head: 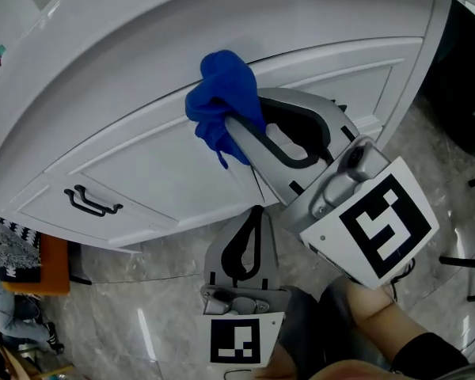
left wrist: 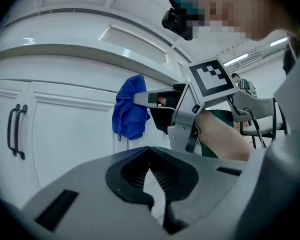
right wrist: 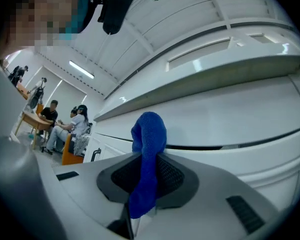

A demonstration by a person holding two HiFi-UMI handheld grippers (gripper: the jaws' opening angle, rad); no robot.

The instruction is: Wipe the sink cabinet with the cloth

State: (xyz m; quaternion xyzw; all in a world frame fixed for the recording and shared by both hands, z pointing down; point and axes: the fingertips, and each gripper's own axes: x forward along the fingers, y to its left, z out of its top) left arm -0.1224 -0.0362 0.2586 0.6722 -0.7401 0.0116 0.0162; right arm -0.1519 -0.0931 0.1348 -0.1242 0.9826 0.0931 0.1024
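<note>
Starting at the left, a black handle (head: 91,201) sits on the white sink cabinet (head: 150,161) door. Next, the blue cloth (head: 220,101) is bunched and appears pressed against the cabinet front, just under the countertop edge. It is pinched in the closed jaws of the right gripper (head: 237,129). Below it, the left gripper (head: 256,212) hangs clear of the door, jaws together on nothing. The cloth looks light, soft and limp, so it will likely fold and drag. Holding its gathered middle leaves a wad to press.

Two claws (head: 231,125) (head: 257,210), one blue cloth (head: 222,101), two black handles (head: 93,202), perhaps three bystanders (right wrist: 76,126).
</note>
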